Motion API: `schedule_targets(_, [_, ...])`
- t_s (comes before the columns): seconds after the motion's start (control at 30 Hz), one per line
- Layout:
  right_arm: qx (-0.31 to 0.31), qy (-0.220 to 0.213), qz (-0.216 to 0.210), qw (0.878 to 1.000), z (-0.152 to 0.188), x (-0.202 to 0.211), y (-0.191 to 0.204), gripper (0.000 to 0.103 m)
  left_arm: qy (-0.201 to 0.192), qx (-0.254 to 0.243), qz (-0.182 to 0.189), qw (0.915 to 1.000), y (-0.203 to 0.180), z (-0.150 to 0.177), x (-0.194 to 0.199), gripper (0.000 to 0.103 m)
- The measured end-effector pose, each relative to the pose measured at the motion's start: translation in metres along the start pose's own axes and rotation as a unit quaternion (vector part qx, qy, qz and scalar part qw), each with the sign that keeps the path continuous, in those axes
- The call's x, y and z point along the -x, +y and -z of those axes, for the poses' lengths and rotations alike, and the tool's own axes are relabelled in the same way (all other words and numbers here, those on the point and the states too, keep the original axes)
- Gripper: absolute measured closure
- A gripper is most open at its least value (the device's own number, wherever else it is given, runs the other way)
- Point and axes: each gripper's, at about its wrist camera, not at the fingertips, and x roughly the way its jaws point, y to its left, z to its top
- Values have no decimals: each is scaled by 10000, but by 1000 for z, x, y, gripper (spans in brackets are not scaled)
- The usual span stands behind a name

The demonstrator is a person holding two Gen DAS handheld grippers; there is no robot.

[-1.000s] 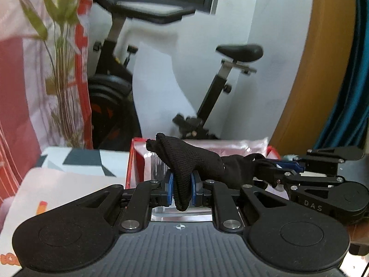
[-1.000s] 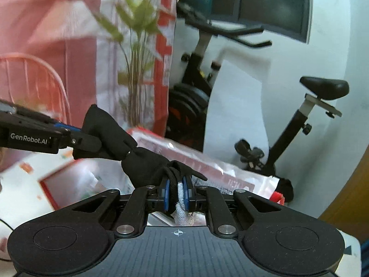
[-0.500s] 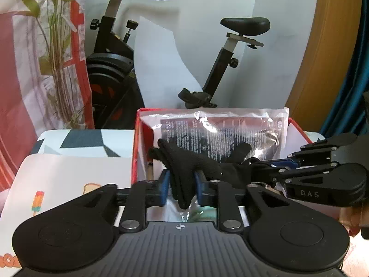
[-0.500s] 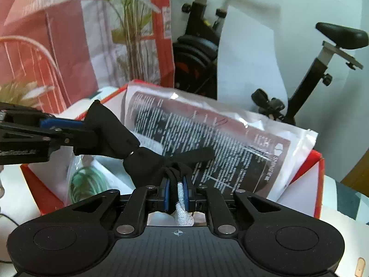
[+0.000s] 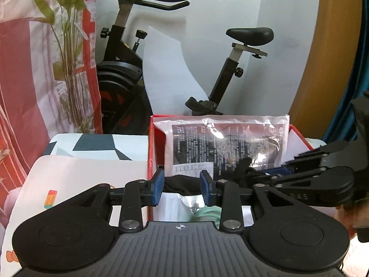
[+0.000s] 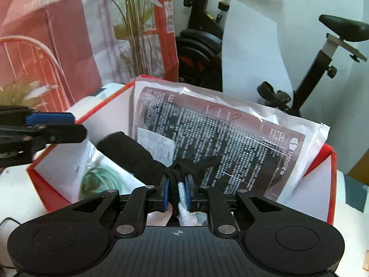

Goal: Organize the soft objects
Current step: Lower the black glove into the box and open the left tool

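A: Glove (image 6: 129, 154), black and knitted, lying low inside red box (image 6: 332, 184), in front of plastic packet (image 6: 230, 138) propped against the far wall, above green coil (image 6: 101, 180) at lower left of the frame.

B: Held where?

A: By the cuff end only. Right gripper (image 6: 177, 191) nipping cuff and white tag (image 6: 183, 198), just now easing apart, yet seemingly touching the fabric on both sides. Left gripper (image 5: 182, 184) spread, just now widened, with the other end of the glove slumped between its pads, not squeezed.

B: Likely feel?

A: Light and floppy, with no stiffness at all. Probably sags wherever unsupported and clings a little to rubber pads. Neither fragile nor slippery.

B: Best spot for a fresh hold?

A: Thick cuff hem, or a bunched fold at mid-palm. Never a lone fingertip: too thin to catch. Worth watching for that tag snagging on release.
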Motion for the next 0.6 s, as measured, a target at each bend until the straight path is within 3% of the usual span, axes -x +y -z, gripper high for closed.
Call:
schedule_targets(0.17, [-66, 64, 395, 9992, 3, -1, -3, 79, -31, -64, -6, 10000, -3, 7, 11, 67])
schedule_targets(0.33, [21, -162, 889, 9959, 11, 19, -7, 78, -106, 4, -7, 9999, -2, 15, 26, 67])
schedule_targets(0.6, [-104, -1066, 285, 9938, 41, 81, -2, 77, -31, 90, 100, 9999, -6, 45, 64, 67])
